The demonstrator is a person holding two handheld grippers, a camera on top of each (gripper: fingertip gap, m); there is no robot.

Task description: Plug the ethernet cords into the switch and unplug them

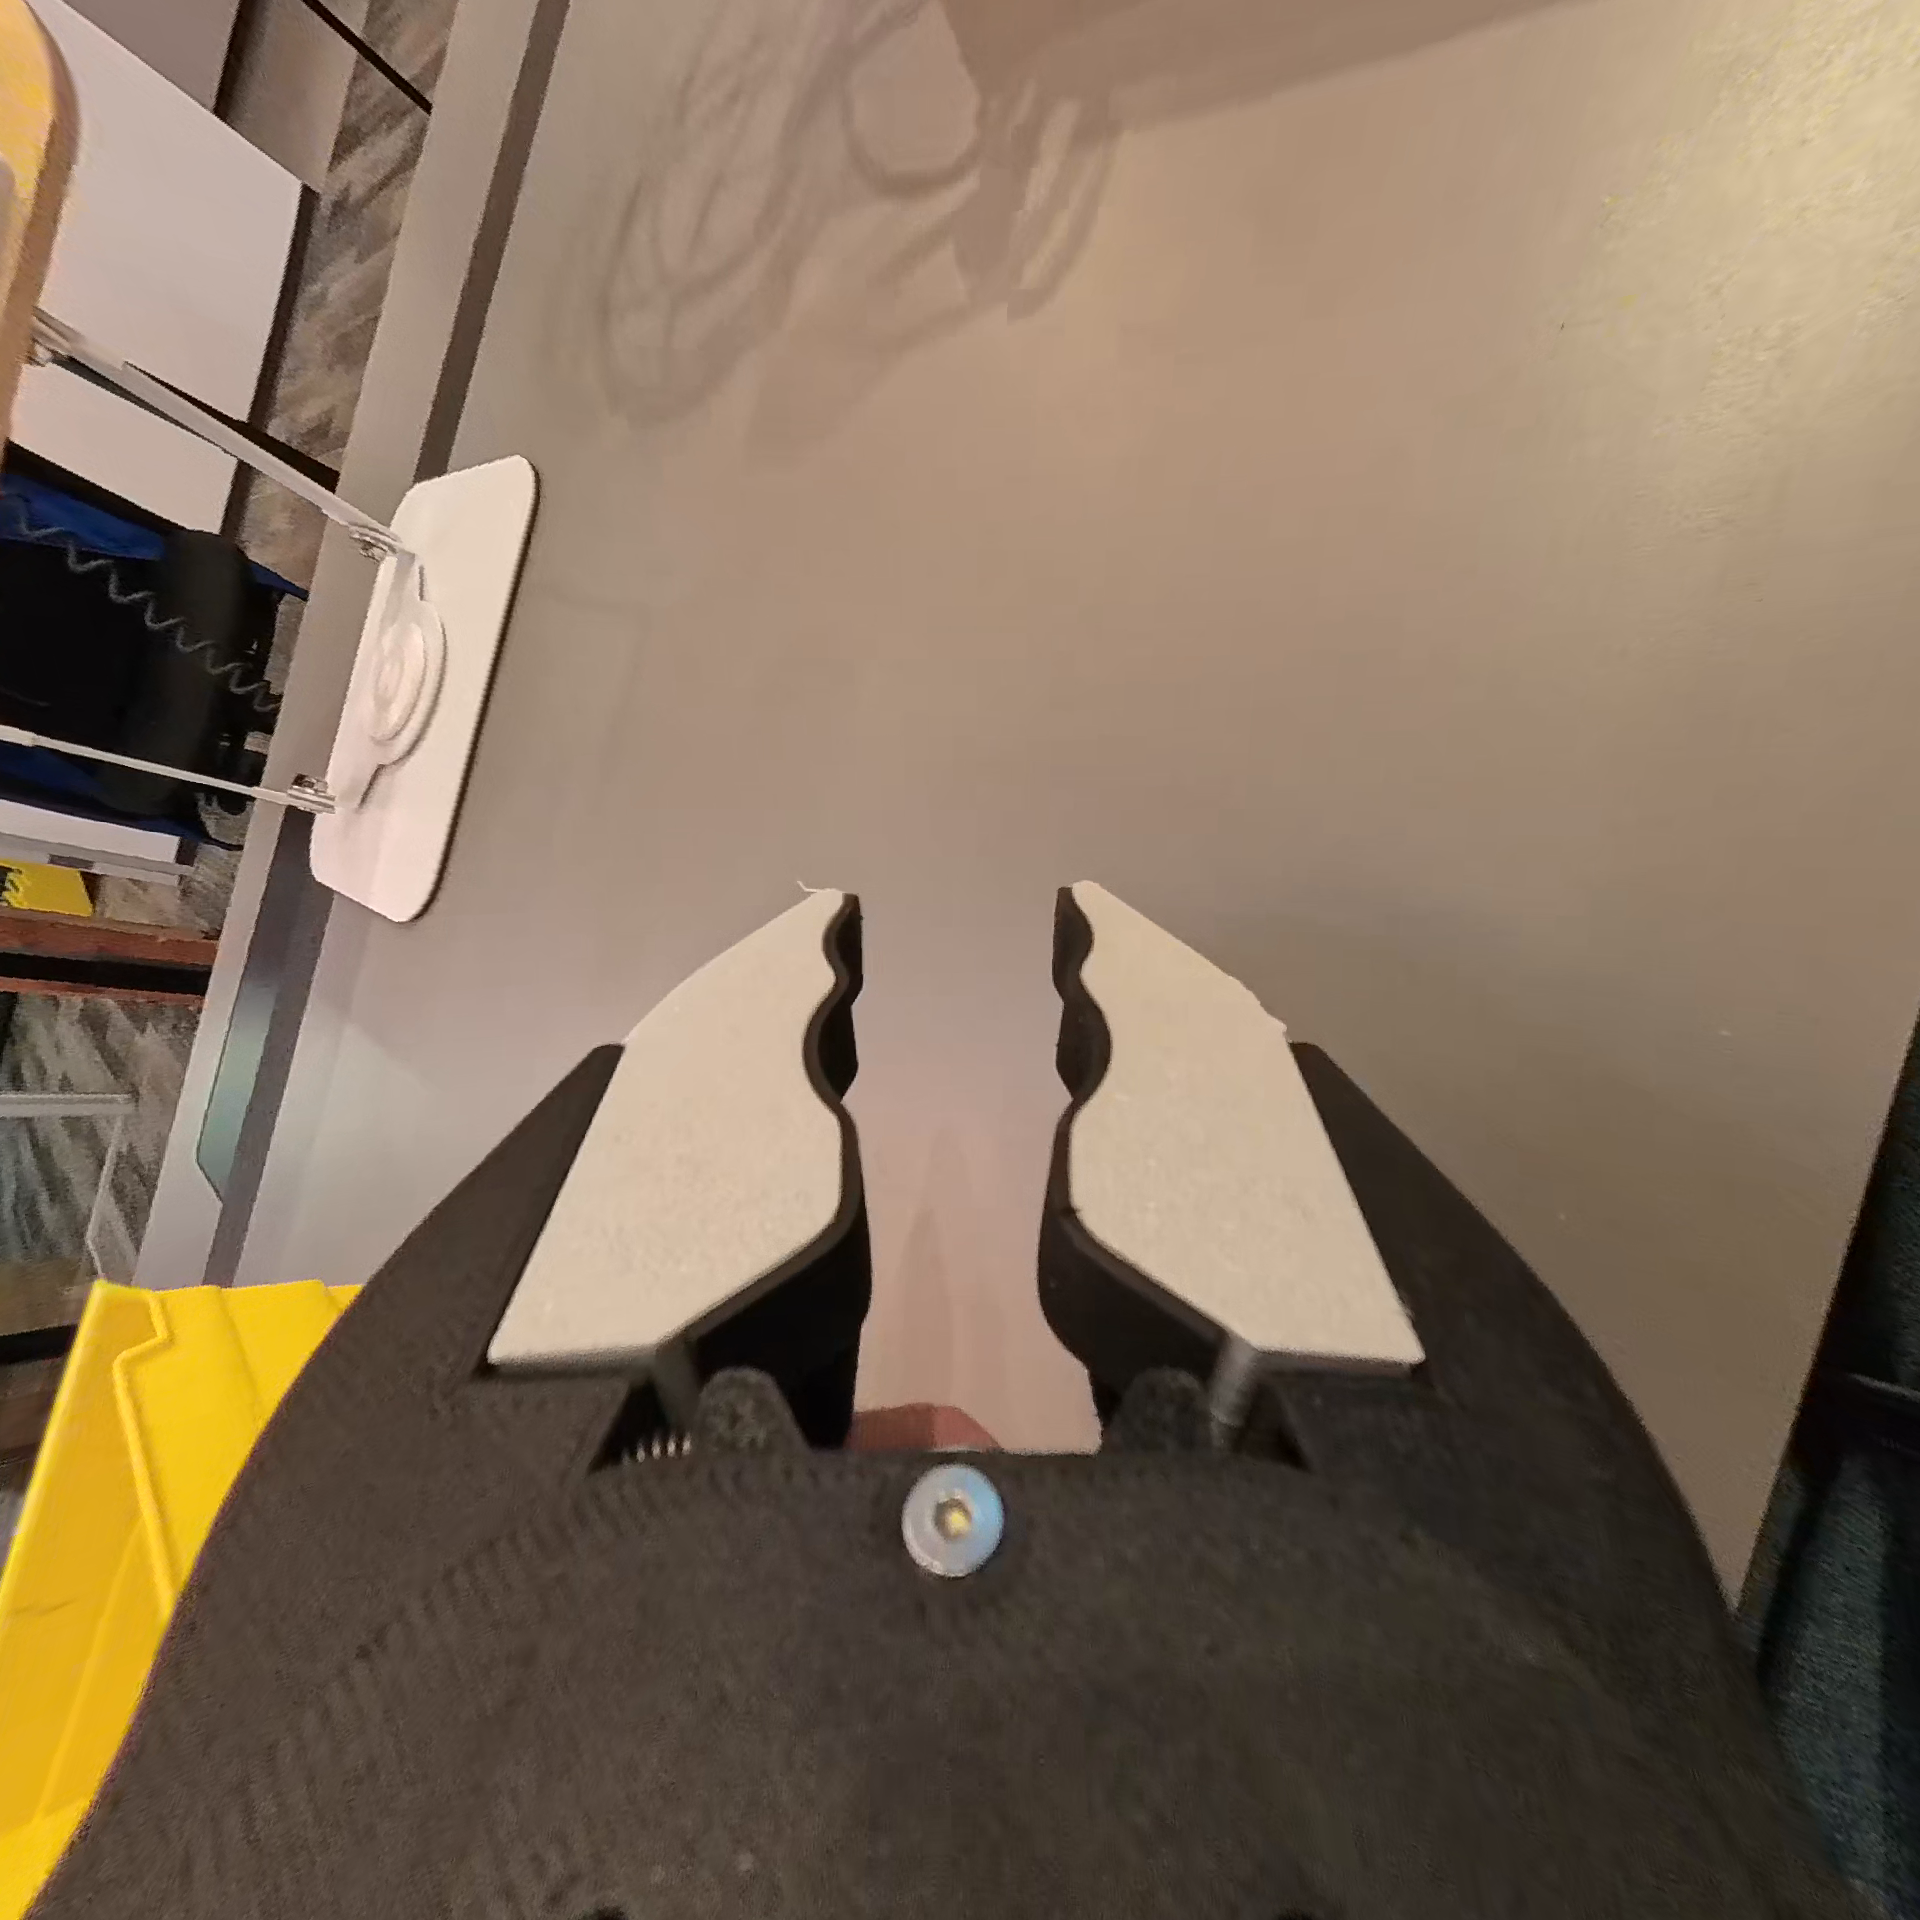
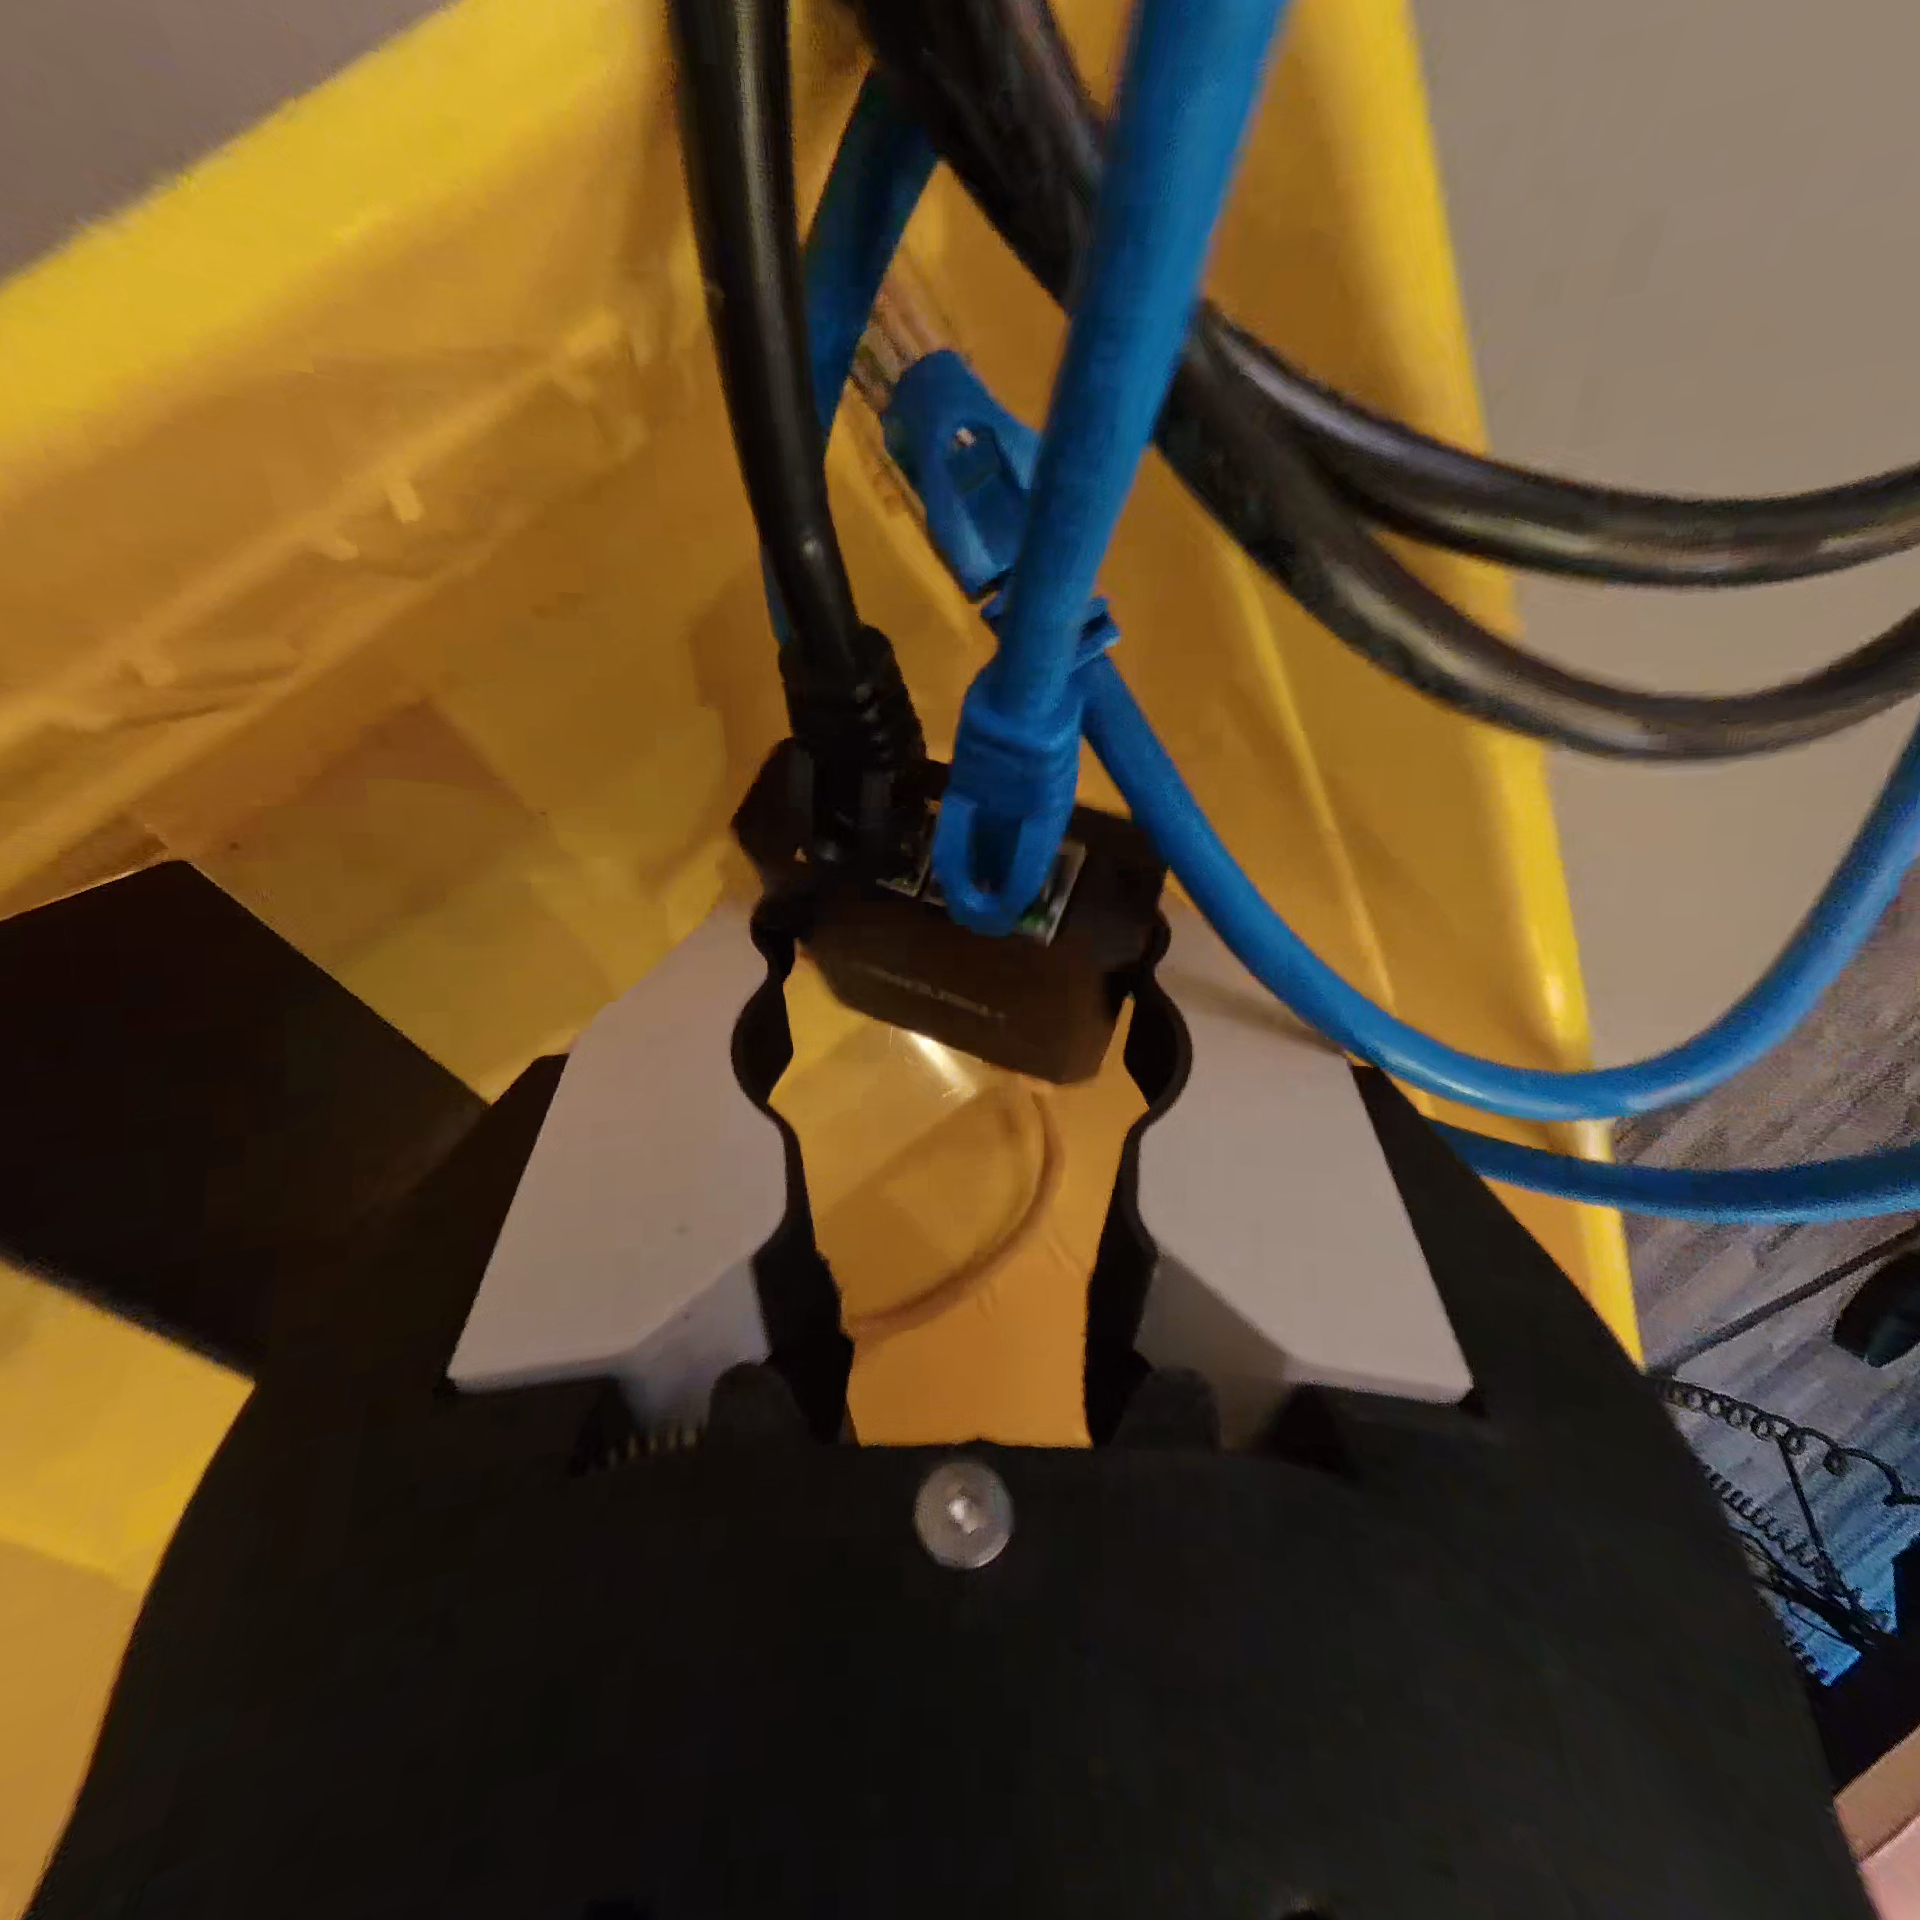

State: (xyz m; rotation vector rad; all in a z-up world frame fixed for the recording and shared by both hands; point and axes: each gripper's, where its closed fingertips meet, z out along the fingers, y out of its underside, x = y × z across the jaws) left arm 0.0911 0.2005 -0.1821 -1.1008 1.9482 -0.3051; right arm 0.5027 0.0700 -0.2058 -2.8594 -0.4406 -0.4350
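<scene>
In the right wrist view my right gripper (image 2: 961,940) is shut on a small black switch (image 2: 966,997), held by its sides at the fingertips over a yellow bin (image 2: 364,520). A blue ethernet cord (image 2: 1101,416) is plugged into the switch through its blue connector (image 2: 1003,800). A black cord (image 2: 769,416) is plugged in beside it, on the left. A second blue connector (image 2: 961,457) hangs loose behind them. In the left wrist view my left gripper (image 1: 958,914) is open and empty above a grey table (image 1: 1247,623). The switch and cords do not show in that view.
Several black cables (image 2: 1558,540) loop to the right of the switch. A white flat stand base (image 1: 436,686) with metal rods sits at the table's left edge. The yellow bin's corner (image 1: 156,1455) shows at the lower left. Patterned carpet (image 1: 343,312) lies beyond the table edge. Across from one pair of fingers to the other is roughly 45 cm.
</scene>
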